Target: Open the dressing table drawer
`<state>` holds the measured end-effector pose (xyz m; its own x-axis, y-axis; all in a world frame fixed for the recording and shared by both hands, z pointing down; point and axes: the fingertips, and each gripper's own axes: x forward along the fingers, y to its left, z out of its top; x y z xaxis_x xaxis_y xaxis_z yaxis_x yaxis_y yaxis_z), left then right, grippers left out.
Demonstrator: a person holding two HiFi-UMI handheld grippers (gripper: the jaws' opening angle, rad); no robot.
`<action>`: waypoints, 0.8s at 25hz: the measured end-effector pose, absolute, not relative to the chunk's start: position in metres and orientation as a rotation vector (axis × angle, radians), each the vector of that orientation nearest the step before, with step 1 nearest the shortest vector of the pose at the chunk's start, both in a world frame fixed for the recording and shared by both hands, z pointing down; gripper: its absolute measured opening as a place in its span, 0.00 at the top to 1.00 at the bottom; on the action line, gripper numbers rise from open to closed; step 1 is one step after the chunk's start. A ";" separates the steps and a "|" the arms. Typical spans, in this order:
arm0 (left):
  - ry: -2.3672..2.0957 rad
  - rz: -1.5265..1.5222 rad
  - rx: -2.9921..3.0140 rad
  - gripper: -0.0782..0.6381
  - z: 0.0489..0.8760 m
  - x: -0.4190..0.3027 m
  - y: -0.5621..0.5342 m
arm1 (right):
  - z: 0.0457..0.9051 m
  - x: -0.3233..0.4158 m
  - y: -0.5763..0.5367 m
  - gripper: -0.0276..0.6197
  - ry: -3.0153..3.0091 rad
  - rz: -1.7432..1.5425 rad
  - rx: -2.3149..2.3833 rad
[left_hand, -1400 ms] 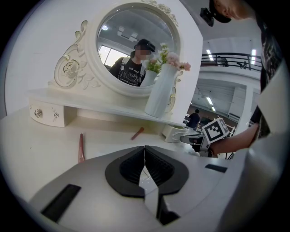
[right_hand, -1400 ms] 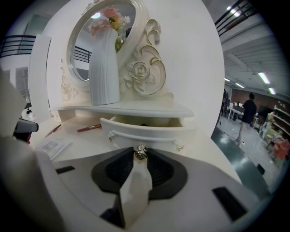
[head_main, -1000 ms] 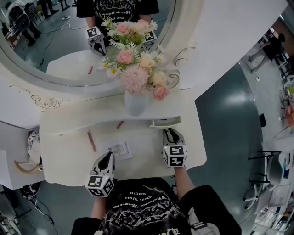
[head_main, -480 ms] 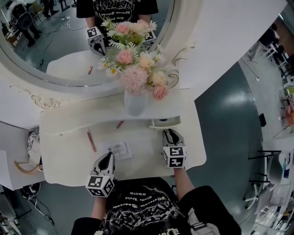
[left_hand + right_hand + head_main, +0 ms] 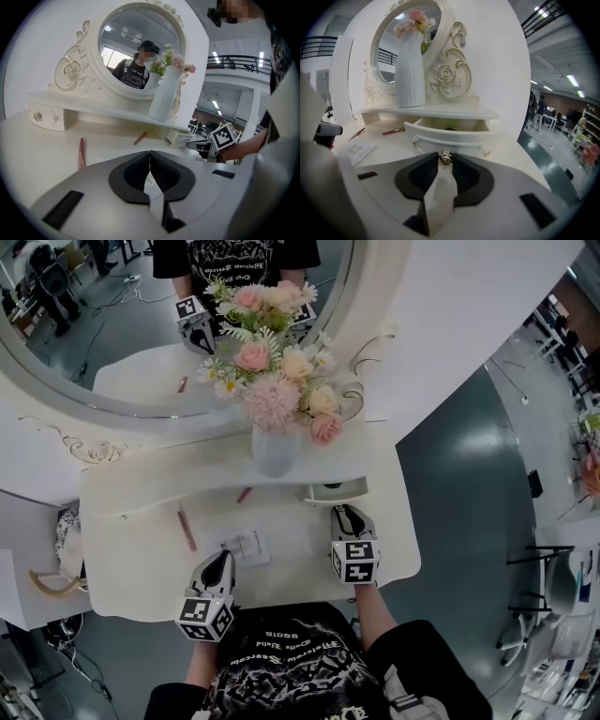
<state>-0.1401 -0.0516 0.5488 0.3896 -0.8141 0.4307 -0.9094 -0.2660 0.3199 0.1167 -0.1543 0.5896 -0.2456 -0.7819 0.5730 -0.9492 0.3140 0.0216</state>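
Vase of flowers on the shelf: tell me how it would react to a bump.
The vase is tall and narrow, with a big bunch of flowers spreading above it, so it is probably top-heavy and apt to tip. It looks like glazed ceramic, so likely stiff, smooth and breakable. It stands on a narrow shelf, leaving little margin.

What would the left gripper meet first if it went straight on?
Probably the small white printed paper sheet on the white dressing table top, just ahead of the left gripper; depth is unclear.

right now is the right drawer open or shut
Open, partway: the drawer front stands out from under the shelf, its inside shows, and the right gripper is shut on its knob.
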 end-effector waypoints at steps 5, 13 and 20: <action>-1.468 0.251 2.146 0.87 0.548 -0.139 -0.053 | 0.590 0.117 -0.154 0.80 -2.098 0.458 1.529; -1.471 0.249 2.146 0.87 0.547 -0.140 -0.052 | 0.589 0.116 -0.152 0.80 -2.105 0.458 1.528; -1.473 0.252 2.143 0.87 0.548 -0.140 -0.052 | 0.589 0.116 -0.151 0.80 -2.108 0.454 1.524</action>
